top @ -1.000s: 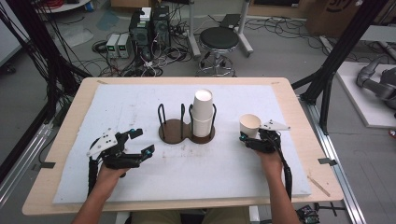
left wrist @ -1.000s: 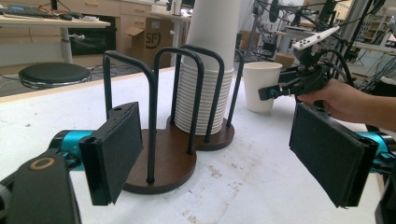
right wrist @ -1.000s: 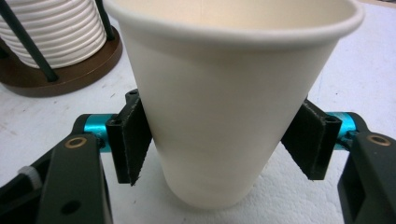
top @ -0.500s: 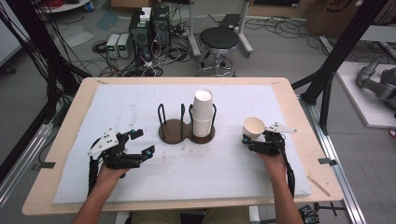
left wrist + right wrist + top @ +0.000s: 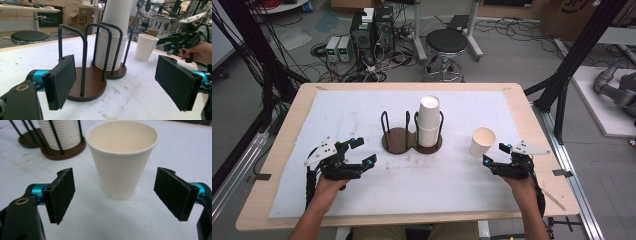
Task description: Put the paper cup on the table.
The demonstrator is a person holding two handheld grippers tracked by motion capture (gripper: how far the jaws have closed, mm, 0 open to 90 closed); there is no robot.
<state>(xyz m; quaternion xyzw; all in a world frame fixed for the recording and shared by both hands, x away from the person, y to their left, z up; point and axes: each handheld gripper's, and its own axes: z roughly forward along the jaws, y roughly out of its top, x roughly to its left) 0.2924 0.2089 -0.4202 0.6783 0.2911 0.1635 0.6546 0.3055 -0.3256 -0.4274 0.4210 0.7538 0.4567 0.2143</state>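
Standing upright on the counter [image 5: 362, 107], a paper cup [image 5: 122, 157] is framed by the right tongs [image 5: 120, 195], wide open and untouched. The left tongs [image 5: 120, 82] are held agape, empty, near the cup holder [image 5: 87, 85].

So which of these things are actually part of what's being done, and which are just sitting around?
In use:
- single cup, upright on the table, between the open jaws of the right gripper but not touched
- cup stack in its holder
- left gripper, open, holding nothing

Just lying about:
- stool
- boxes and cables on the floor
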